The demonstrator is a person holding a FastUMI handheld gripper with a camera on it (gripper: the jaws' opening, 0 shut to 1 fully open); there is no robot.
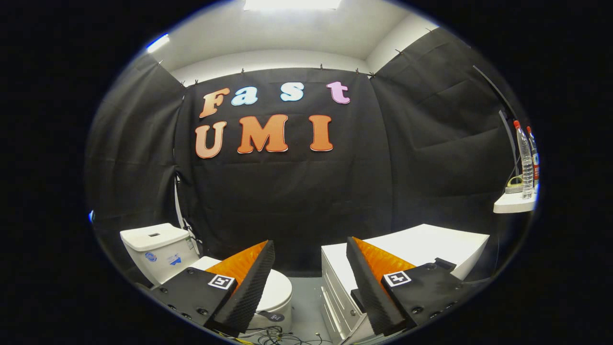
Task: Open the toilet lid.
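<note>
A white toilet stands low to the left, its tank (155, 249) against the black cloth wall. Its lid (278, 290) lies flat and closed over the bowl, partly hidden behind my left finger (244, 282). My gripper (310, 249) is open, held well above and apart from the toilet, with nothing between the fingers. The right finger (371, 282) sits in front of a white cabinet.
A white drawer cabinet (416, 249) stands to the right of the toilet, with a narrow strip of grey floor (306, 297) between them. Cables (275, 335) lie on the floor below. A small white shelf (515, 203) at the far right carries two bottles (524, 158).
</note>
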